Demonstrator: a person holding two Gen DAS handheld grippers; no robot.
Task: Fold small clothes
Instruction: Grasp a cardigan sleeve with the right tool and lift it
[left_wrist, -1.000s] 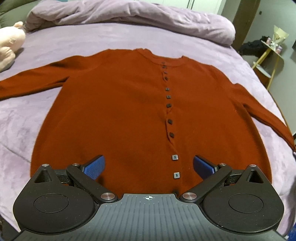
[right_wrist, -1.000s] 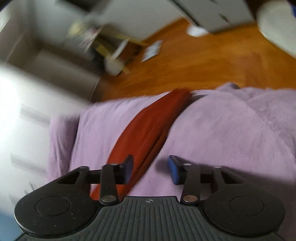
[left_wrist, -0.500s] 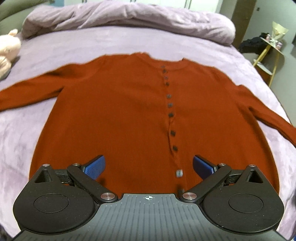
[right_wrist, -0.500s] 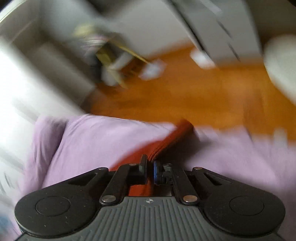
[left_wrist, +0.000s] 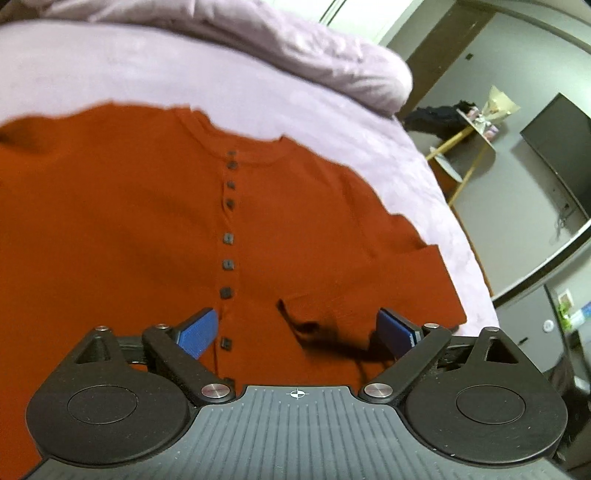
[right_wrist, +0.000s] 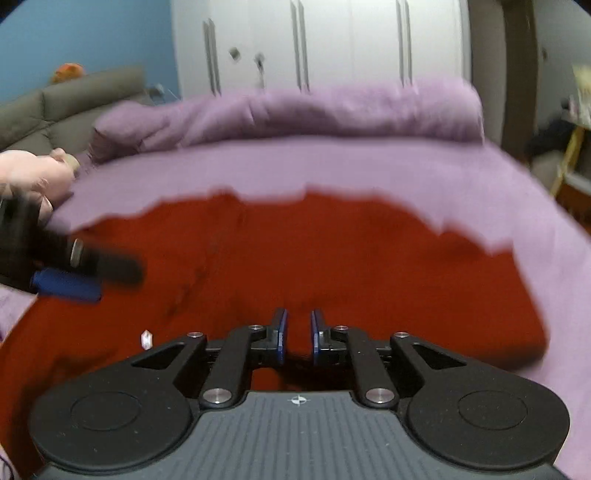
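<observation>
A rust-red buttoned cardigan (left_wrist: 129, 236) lies flat, front up, on the purple bed (left_wrist: 147, 70). Its right sleeve (left_wrist: 376, 288) is folded in across the body, cuff near the button line. My left gripper (left_wrist: 299, 328) is open and empty just above the lower front, straddling the folded sleeve's end. My right gripper (right_wrist: 297, 336) hovers over the cardigan (right_wrist: 295, 254) with its jaws slightly apart and nothing between them. The left gripper's blue fingers (right_wrist: 66, 286) show at the left of the right wrist view.
A rolled purple duvet (right_wrist: 295, 114) lies along the bed's far side. A pink soft toy (right_wrist: 29, 177) sits at the far left. White wardrobe doors (right_wrist: 314, 44) stand behind. A yellow-legged side table (left_wrist: 465, 136) and a dark TV (left_wrist: 561, 147) stand right of the bed.
My right gripper shut on the right sleeve, carried it in over the cardigan's body and let it go. My left gripper moved forward and right over the cardigan.
</observation>
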